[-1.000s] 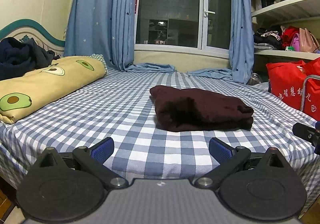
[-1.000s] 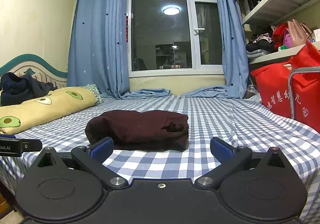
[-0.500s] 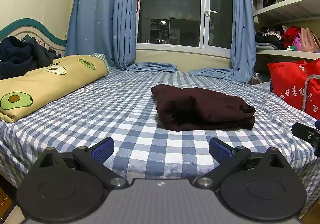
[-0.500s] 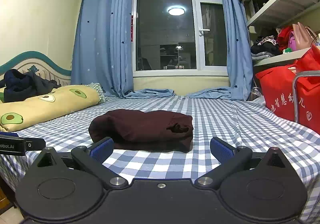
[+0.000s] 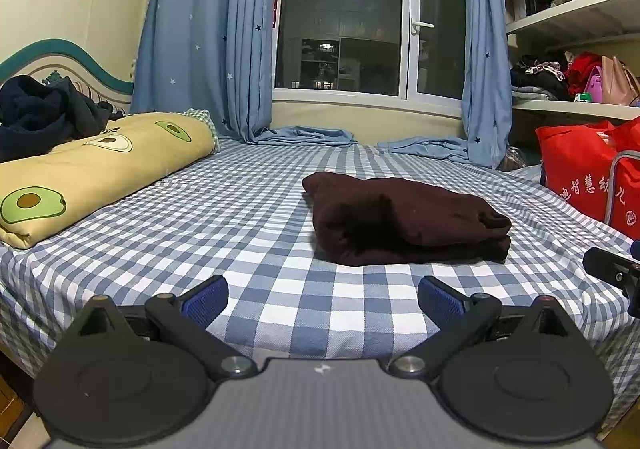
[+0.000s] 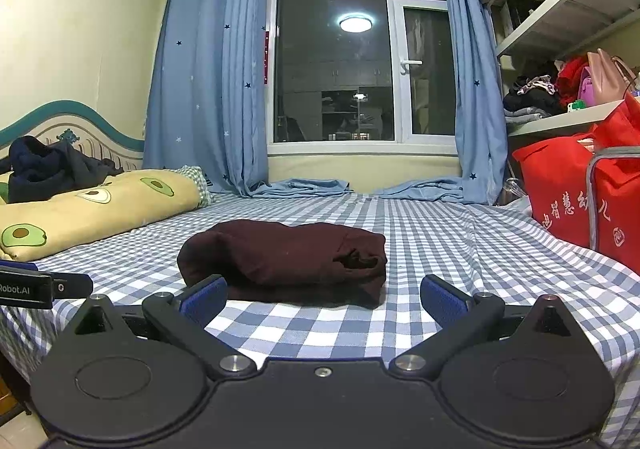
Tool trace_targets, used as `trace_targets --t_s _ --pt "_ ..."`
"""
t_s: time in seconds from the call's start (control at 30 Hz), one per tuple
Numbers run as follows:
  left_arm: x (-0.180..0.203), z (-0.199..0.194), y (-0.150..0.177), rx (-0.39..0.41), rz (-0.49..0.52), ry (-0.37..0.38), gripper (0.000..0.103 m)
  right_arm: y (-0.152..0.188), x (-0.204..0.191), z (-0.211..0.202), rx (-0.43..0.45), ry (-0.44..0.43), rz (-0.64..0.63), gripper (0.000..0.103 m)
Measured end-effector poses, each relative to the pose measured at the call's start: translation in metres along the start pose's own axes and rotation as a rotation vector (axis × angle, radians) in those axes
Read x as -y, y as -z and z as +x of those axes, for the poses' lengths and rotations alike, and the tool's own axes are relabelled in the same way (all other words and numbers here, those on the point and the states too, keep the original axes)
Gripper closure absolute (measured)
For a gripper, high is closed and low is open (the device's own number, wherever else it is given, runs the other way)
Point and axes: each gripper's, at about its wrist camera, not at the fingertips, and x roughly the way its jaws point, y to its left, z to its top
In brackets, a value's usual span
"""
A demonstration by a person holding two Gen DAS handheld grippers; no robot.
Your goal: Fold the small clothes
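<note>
A dark maroon garment (image 5: 404,219) lies folded in a compact bundle on the blue checked bed sheet (image 5: 240,209). It also shows in the right wrist view (image 6: 288,257), just beyond the fingers. My left gripper (image 5: 322,299) is open and empty, held near the bed's front edge, short of the garment and to its left. My right gripper (image 6: 324,299) is open and empty, close in front of the garment. Each gripper shows at the edge of the other's view.
A yellow avocado-print pillow (image 5: 92,165) with dark clothes (image 5: 44,113) on it lies at the left. Red bags (image 5: 592,173) stand at the right by shelves. Blue curtains (image 5: 208,49) and a window are at the back.
Both grippers have tilted up and drawn back slightly, so the garment sits a little lower in each view. The garment has not moved. Both stay open.
</note>
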Motion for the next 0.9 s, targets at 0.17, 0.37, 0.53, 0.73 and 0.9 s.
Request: trace_targets --t_s 0.17,0.37,0.53,0.73,0.9 --pt "0.0002 0.0007 -0.0002 -0.001 0.002 0.001 0.001 0.0012 -0.0002 0.0009 -0.004 -0.004 0.001 0.0" --pt "0.0009 0.0015 -0.0003 -0.001 0.003 0.0 0.001 0.0009 -0.0011 0.0016 -0.004 -0.006 0.0 0.0" --pt "0.0003 0.0016 0.0 0.0 0.002 -0.001 0.001 0.0011 -0.0015 0.0017 -0.004 -0.007 -0.001 0.0" --pt "-0.0002 0.0015 0.0 -0.001 0.001 -0.001 0.001 0.0005 -0.0015 0.0018 -0.006 -0.01 -0.003 0.0" --pt "0.0026 0.0051 -0.0012 -0.048 0.005 -0.035 0.001 -0.001 -0.001 0.0022 -0.005 -0.013 -0.005 0.0"
